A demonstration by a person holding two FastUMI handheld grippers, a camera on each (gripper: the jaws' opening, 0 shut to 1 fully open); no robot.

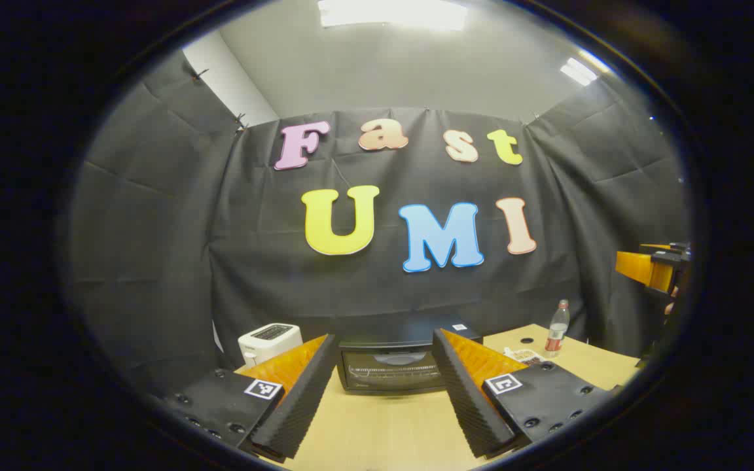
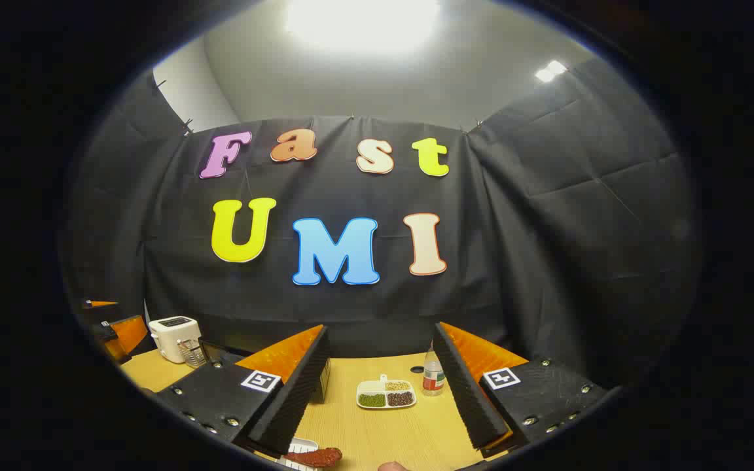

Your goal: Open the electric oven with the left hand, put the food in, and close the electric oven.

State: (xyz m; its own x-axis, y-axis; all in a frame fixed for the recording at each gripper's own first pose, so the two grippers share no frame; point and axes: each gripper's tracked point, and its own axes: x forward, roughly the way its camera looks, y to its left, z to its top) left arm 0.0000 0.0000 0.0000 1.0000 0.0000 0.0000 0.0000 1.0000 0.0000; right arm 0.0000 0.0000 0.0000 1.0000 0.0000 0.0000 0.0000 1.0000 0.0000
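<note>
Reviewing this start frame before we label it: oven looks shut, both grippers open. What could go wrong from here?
1. The electric oven door is shut and the left gripper is apart from it; a poor hold on the door could slip.
2. The toaster stands close beside the oven and could be bumped.
3. The food lies low under the right gripper, near the divided tray and bottle, which could be knocked.

1. The left claw is held level above the worktop, its two fingers spread wide apart with nothing between them.
2. The right claw is likewise held level, its fingers set wide apart and gripping nothing.
3. At the far right edge of the left gripper view, part of the right claw is seen, raised.
</note>
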